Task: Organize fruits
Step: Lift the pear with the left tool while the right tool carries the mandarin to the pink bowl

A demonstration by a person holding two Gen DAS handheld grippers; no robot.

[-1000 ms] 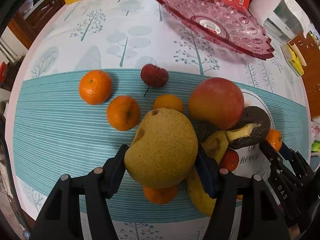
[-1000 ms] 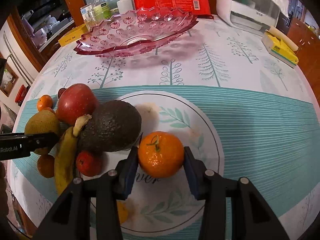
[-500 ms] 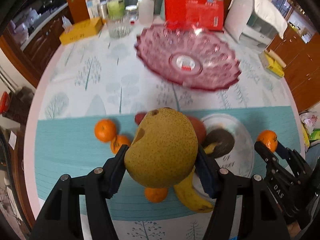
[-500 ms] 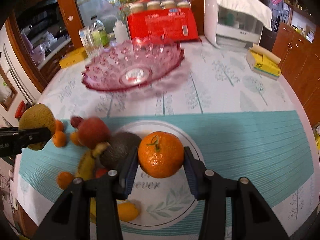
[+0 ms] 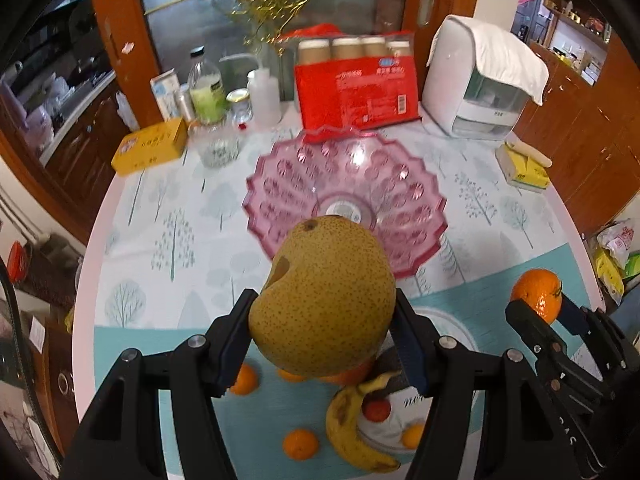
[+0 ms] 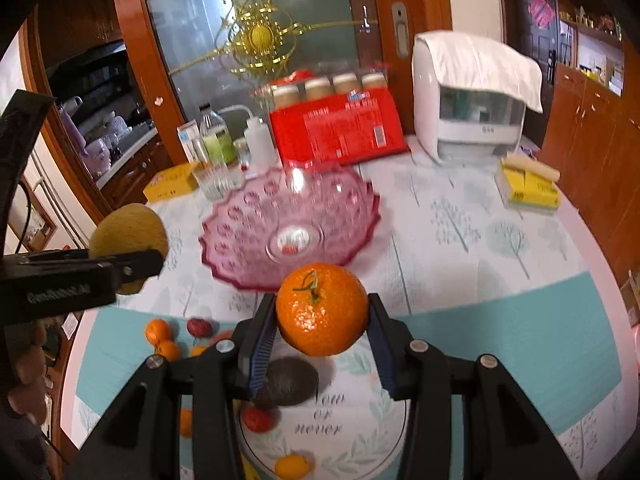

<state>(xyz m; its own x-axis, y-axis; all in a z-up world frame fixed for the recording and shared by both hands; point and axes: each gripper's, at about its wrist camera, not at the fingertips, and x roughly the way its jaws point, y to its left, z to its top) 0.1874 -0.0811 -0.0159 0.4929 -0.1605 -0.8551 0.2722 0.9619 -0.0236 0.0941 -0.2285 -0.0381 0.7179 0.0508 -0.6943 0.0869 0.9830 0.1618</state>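
Observation:
My left gripper (image 5: 322,334) is shut on a yellow-brown pear (image 5: 322,296) and holds it high above the table, in front of the empty pink glass bowl (image 5: 400,196). My right gripper (image 6: 322,338) is shut on an orange (image 6: 322,308), also held high, near the bowl (image 6: 248,216). The orange (image 5: 536,294) shows at the right in the left wrist view, the pear (image 6: 128,232) at the left in the right wrist view. Below lie a banana (image 5: 348,428), an avocado (image 6: 286,382), small oranges (image 5: 300,444) and a red fruit (image 6: 258,418).
Behind the bowl stand a red package (image 5: 356,92), bottles (image 5: 206,88), a glass (image 5: 218,144), a yellow box (image 5: 150,146) and a white appliance (image 5: 476,84). A yellow pack (image 6: 528,186) lies at the right. The round table (image 5: 120,216) has its edge close at left.
Both grippers have risen well above the table with their fruit and moved toward the pink bowl; the fruit pile now lies far below.

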